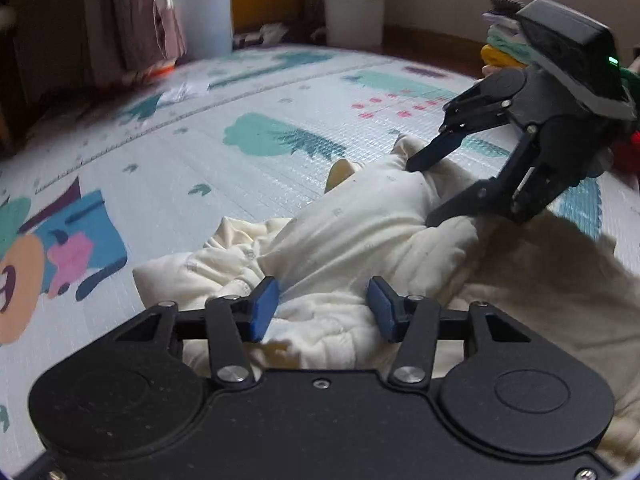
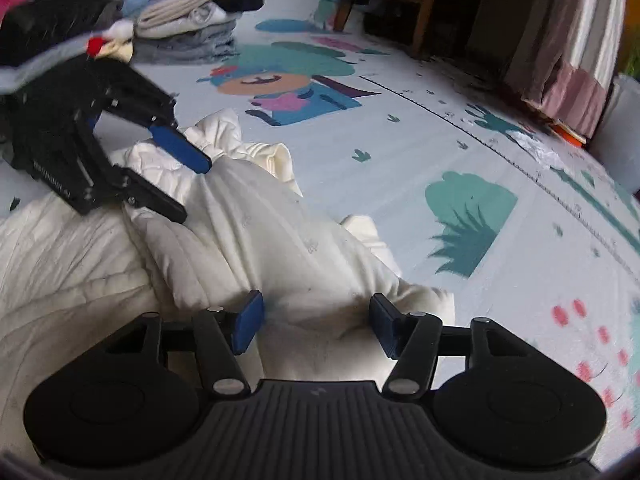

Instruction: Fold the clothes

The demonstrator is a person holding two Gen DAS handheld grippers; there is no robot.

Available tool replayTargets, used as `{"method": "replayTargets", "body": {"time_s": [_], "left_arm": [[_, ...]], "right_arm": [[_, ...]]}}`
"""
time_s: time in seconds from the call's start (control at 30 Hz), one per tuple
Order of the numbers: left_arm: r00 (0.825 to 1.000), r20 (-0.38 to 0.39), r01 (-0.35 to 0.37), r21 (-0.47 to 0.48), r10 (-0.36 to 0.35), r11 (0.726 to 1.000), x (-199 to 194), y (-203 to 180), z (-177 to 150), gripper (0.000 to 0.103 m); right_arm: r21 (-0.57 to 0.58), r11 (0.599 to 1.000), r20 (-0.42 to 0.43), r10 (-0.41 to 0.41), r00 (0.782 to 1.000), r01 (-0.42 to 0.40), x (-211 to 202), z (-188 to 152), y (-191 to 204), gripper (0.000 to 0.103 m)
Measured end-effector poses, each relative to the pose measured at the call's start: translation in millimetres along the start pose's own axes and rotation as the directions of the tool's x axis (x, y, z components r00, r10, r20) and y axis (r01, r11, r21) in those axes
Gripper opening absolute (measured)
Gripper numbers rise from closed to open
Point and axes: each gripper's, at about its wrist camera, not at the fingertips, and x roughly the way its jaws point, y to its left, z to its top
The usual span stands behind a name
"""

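Surface: a pale blue padded play mat [image 1: 224,184] printed with teal bushes, small pink flowers and a cartoon figure, spread on the floor.
Garment: a cream-white, soft, quilted piece of clothing [image 1: 360,232] lies crumpled on the mat, one long narrow part reaching away from the bunched body toward the mat's middle; in the right wrist view the same clothing [image 2: 248,240] fills the lower left.
Left claw: the left claw [image 1: 324,308], black with blue pads, stands with its fingers apart over the bunched cloth; fabric lies between the pads, which do not press it. In the right wrist view it [image 2: 188,184] comes in from the left edge, blurred, fingers spread just above the cloth.
Right claw: the right claw [image 2: 316,324] has its fingers apart as well, with a mound of the cream cloth between the pads and not pinched. In the left wrist view it [image 1: 424,192] reaches in from the right, its two fingertips resting on or just above the narrow part; contact cannot be told.
Folded stack: a pile of folded clothes in grey, white and pastel colours [image 2: 188,20] sits at the mat's far edge, well apart from the cream clothing.
Background: two white plastic buckets [image 1: 204,12] stand beyond the mat's far edge, beside a dusty-pink curtain [image 1: 132,20].
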Motion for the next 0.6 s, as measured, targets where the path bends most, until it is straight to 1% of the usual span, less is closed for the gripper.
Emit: {"method": "replayTargets", "body": {"time_s": [0.07, 0.13, 0.2, 0.23, 0.27, 0.3, 0.37, 0.4, 0.43, 0.47, 0.5, 0.57, 0.6], "left_arm": [[1.0, 0.003, 0.005, -0.012, -0.005, 1.0, -1.0, 1.9, 0.1, 0.052], [1.0, 0.004, 0.005, -0.008, -0.005, 1.0, -4.9, 1.3, 3.4, 0.052], [0.999, 0.046, -0.02, -0.003, 0.02, 1.0, -25.5, -6.5, 11.8, 0.051], [0.997, 0.068, -0.032, 0.0, 0.032, 0.999, -35.8, -10.4, 16.0, 0.051], [0.996, 0.082, -0.042, 0.001, 0.042, 0.999, -43.8, -13.8, 18.8, 0.051], [0.997, 0.07, -0.044, -0.001, 0.044, 0.999, -43.4, -15.6, 16.4, 0.051], [0.998, 0.047, -0.049, -0.006, 0.049, 0.999, -42.7, -19.1, 11.6, 0.051], [0.998, 0.024, -0.054, -0.004, 0.055, 0.999, -40.0, -20.7, 8.1, 0.051], [0.997, -0.032, -0.066, 0.012, 0.066, 0.998, -29.1, -20.9, 0.6, 0.051], [0.997, -0.048, -0.058, 0.009, 0.058, 0.998, -22.1, -19.4, -5.7, 0.051], [0.998, -0.023, -0.053, -0.017, 0.052, 0.998, -22.6, -16.2, -10.9, 0.052], [0.998, -0.028, -0.057, -0.045, 0.056, 0.997, -24.3, -15.2, -8.3, 0.052], [0.998, -0.034, -0.063, -0.05, 0.061, 0.997, -26.9, -16.8, -5.9, 0.051]], "right_arm": [[0.024, 1.0, 0.014, 0.006, 1.0, -0.006, -1.6, -3.4, -2.9, 0.06], [0.009, 1.0, 0.006, -0.011, 1.0, 0.011, -8.7, 4.1, -1.2, 0.06], [0.014, 1.0, 0.077, -0.022, 0.997, 0.021, -30.5, 10.8, 6.1, 0.061], [0.009, 1.0, 0.112, -0.019, 0.994, 0.018, -39.3, 10.4, 10.0, 0.067], [-0.004, 1.0, 0.126, -0.027, 0.992, 0.027, -43.7, 8.1, 14.1, 0.068], [-0.014, 0.999, 0.131, -0.034, 0.991, 0.037, -45.8, 4.4, 17.4, 0.068], [0.012, 0.999, 0.102, -0.035, 0.994, 0.034, -40.5, -3.2, 18.1, 0.068], [0.027, 0.999, 0.074, -0.032, 0.997, 0.03, -34.9, -5.8, 17.0, 0.068], [0.045, 0.999, 0.043, -0.018, 0.999, 0.016, -28.4, -8.3, 15.5, 0.069], [0.063, 0.998, 0.013, -0.004, 1.0, 0.003, -22.1, -10.7, 13.9, 0.07], [0.085, 0.996, 0.014, 0.005, 1.0, -0.006, -20.8, -10.6, 11.1, 0.07], [0.044, 0.999, 0.004, -0.004, 1.0, 0.004, -21.9, -4.7, 14.4, 0.07], [0.02, 1.0, 0.027, -0.014, 1.0, 0.014, -27.8, -1.7, 17.5, 0.07]]}}
